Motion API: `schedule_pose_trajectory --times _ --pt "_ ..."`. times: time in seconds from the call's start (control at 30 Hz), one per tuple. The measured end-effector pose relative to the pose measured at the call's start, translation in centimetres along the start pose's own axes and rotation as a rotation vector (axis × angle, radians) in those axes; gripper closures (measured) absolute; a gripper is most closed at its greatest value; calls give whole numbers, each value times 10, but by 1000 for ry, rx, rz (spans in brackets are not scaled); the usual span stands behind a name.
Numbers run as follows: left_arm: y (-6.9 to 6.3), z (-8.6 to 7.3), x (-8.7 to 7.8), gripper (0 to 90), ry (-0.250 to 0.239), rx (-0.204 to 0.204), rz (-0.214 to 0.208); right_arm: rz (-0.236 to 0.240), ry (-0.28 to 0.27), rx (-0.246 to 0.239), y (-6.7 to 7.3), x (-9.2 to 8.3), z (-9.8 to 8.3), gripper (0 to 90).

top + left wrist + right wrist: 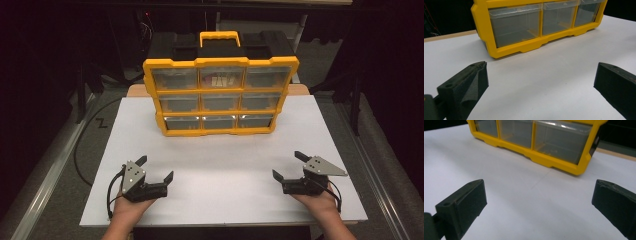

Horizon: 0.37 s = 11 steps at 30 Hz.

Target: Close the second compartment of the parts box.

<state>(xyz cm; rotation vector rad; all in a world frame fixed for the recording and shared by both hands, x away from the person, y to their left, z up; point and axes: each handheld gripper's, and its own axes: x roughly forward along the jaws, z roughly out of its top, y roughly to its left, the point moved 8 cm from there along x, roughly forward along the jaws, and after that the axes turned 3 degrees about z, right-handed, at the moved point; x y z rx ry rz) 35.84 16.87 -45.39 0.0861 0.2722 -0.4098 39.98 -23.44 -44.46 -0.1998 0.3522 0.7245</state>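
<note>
Both your fingers gape empty; the yellow plastic drawer organiser (220,97) stands ahead of them, between left gripper (156,169) and right gripper (289,165).

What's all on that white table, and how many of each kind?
Yellow drawer cabinet: 1
Clear drawers in it: 9, in three rows of three
Hand-held claws: 2, the left claw and the right claw, both open and apart from the cabinet
Total: 12
</note>
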Motion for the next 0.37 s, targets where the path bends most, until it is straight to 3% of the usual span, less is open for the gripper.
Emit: schedule_pose_trajectory --times 0.23,0.37 --pt "-4 2 -2 3 -10 20 -16 -4 -18 7 6 -3 2 8" --pt "-4 2 -2 4 -10 22 -23 -21 -8 -19 7 -3 2 8"
